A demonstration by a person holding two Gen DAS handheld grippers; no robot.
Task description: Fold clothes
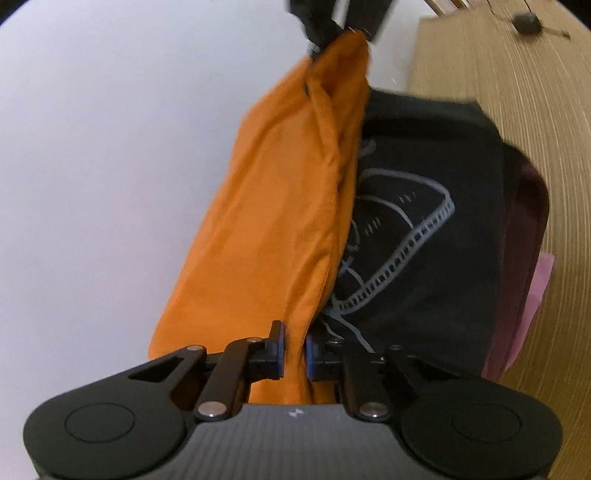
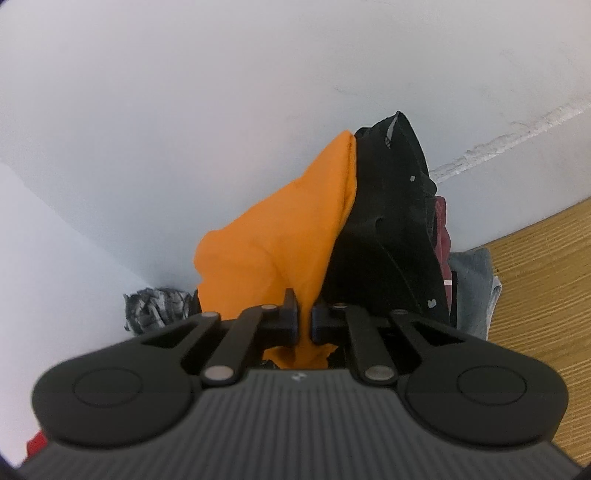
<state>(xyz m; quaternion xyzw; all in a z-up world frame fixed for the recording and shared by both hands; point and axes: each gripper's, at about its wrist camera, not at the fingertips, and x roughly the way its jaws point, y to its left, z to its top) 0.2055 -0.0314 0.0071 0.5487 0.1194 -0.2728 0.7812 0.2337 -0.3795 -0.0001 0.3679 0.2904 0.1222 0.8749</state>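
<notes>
An orange garment hangs stretched between my two grippers. My left gripper is shut on one end of it. The other gripper shows at the top of the left wrist view, gripping the far end. In the right wrist view my right gripper is shut on the orange garment, which bunches up ahead of the fingers. Next to it lies a black shirt with a grey line drawing, also seen in the right wrist view.
The black shirt tops a pile with a maroon garment and a pink one on a wooden table. A small black device with a cable lies farther off. A grey patterned cloth and denim lie nearby.
</notes>
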